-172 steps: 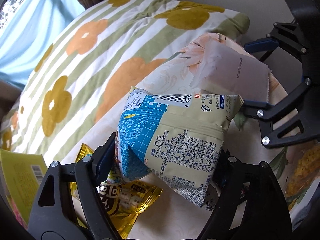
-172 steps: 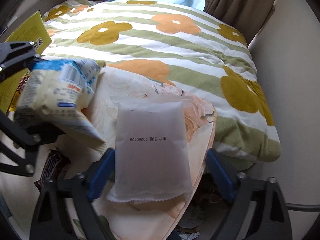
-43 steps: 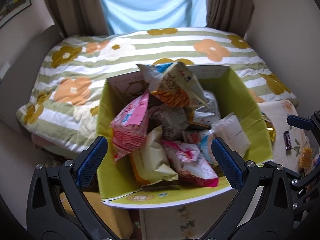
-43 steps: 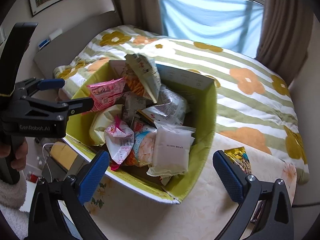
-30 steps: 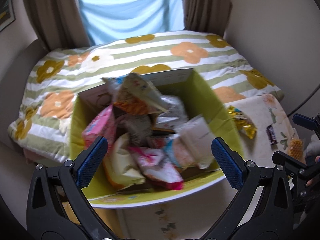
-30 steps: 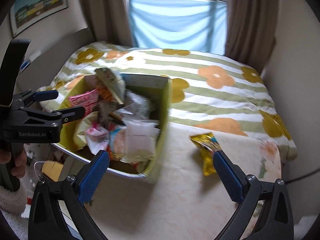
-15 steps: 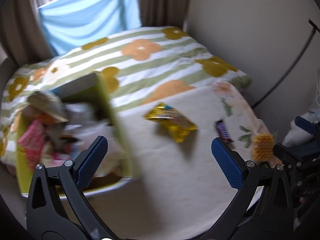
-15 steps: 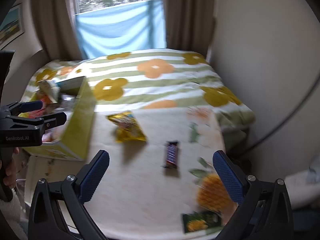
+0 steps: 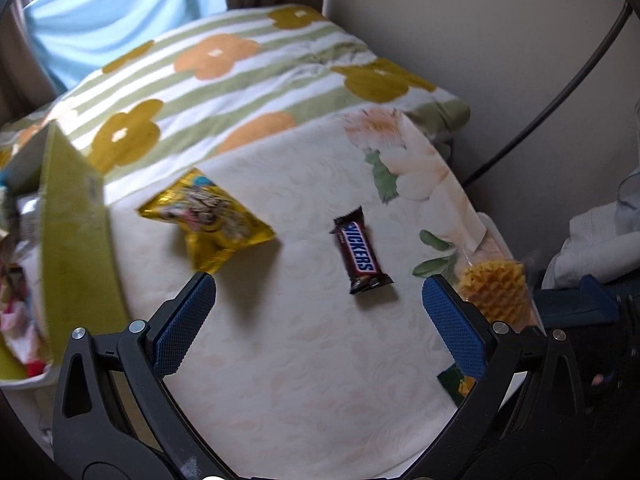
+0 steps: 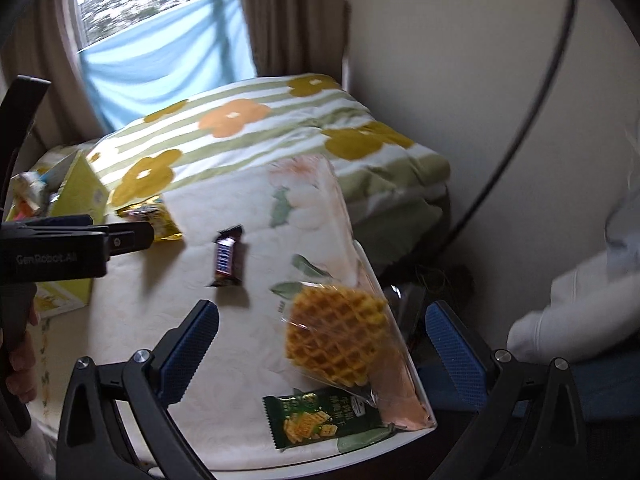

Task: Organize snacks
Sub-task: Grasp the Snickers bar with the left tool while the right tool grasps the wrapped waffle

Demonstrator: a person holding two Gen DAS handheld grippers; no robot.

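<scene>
green box point(image 9: 76, 248) at 9 o'clock, full of packets. one gold foil pouch point(image 9: 212, 220) beside it: light, crinkly, slippery; pinch an edge seam. one chocolate bar point(image 9: 360, 254) at table centre: firm, grip across its width. one bagged waffle point(image 10: 336, 334) at 3 o'clock: brittle, take the film. one green sachet point(image 10: 324, 424) at 5 o'clock. left gripper point(image 9: 320, 320) and right gripper point(image 10: 320, 344) both spread, empty.

**Both grippers wide open and empty**

The left gripper point(image 9: 318, 314) has its blue fingers point(image 9: 185, 322) spread far apart, holding nothing. The right gripper point(image 10: 322, 342) is spread wide too, with nothing between its fingers point(image 10: 456, 346). A hand point(image 10: 18, 364) grips the left gripper's handle.
</scene>
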